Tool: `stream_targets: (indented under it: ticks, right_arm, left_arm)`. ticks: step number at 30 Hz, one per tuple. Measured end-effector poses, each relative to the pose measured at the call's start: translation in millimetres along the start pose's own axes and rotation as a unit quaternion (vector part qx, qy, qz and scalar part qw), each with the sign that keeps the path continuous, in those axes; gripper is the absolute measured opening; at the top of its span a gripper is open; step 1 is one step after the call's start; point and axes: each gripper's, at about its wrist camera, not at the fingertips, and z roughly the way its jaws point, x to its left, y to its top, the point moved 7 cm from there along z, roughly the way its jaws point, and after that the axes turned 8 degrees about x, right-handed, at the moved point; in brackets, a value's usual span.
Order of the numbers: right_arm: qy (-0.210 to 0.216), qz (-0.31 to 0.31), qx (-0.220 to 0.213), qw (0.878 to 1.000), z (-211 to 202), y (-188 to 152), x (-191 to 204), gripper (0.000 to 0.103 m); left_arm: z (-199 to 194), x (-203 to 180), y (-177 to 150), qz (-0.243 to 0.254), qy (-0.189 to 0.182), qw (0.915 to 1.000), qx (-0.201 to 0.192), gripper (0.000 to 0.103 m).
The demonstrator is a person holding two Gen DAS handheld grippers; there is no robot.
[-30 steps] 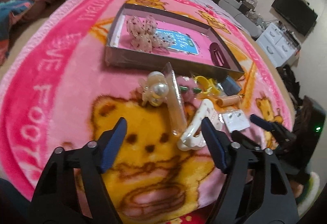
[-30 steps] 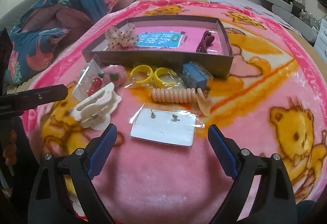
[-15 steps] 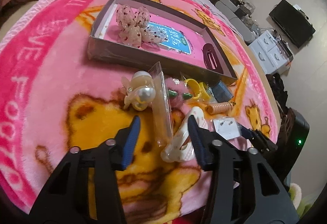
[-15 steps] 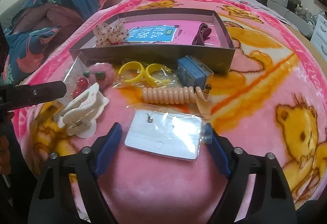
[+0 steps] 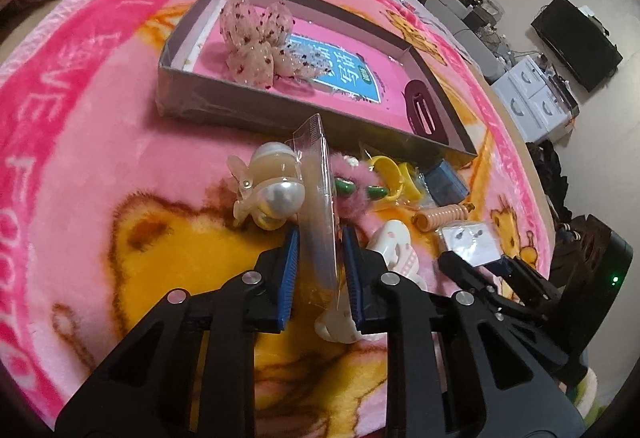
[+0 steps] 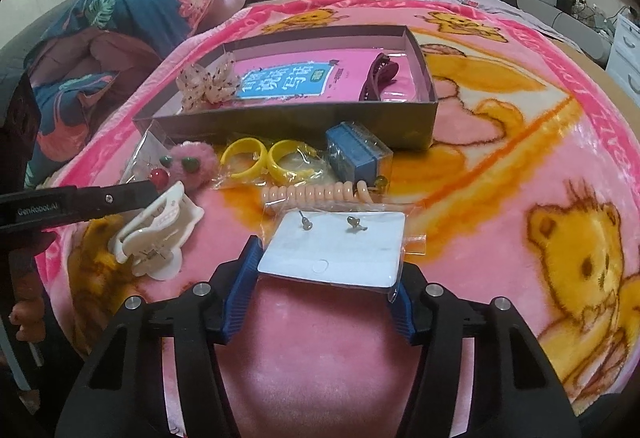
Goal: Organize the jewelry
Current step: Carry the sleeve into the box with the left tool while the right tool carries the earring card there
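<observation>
The left tool [image 5: 319, 270] has just been closing and now pinches a clear plastic packet [image 5: 318, 194] standing on edge between its blue ribbed pads. Only the left wrist view shows the glossy pearl hair clip [image 5: 270, 194] just beside that packet; in the right wrist view the packet lies flatter and red beads show inside it. The right tool [image 6: 326, 288] has also just been closing, and its pads now press both sides of a white earring card [image 6: 334, 248] in a crinkled clear sleeve, with two small studs on it. On the fuzzy pink blanket [image 6: 500, 174] lie a white plastic claw clip [image 6: 158, 234], a fluffy pink pompom [image 6: 192, 162], two smooth yellow rings [image 6: 262, 160], a peach spiral hair tie [image 6: 316, 193] and a small blue box [image 6: 354, 154]. Behind them the shallow grey cardboard box [image 6: 288, 126] holds a sheer spotted bow [image 6: 208, 84] and a dark maroon comb clip [image 6: 378, 76].
</observation>
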Motion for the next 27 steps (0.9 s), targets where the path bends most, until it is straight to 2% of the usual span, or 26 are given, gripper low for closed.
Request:
stream_targets:
  ticks: [10, 22, 27]
  right_arm:
    - [0.030, 0.010, -0.034, 0.999, -20, 6, 0, 0.056]
    - [0.037, -0.017, -0.061, 0.997, -39, 11, 16, 0.056]
    - [0.056, -0.033, -0.058, 0.996, -42, 18, 32, 0.056]
  left_arm:
    - [-36, -3, -2, 0.017, 0.000, 0.9992, -0.036, 0.014]
    - [-78, 17, 7, -0.002, 0.020, 0.9958, -0.090, 0.014]
    - [-86, 28, 11, -0.011, 0.027, 0.9943, -0.102, 0.014]
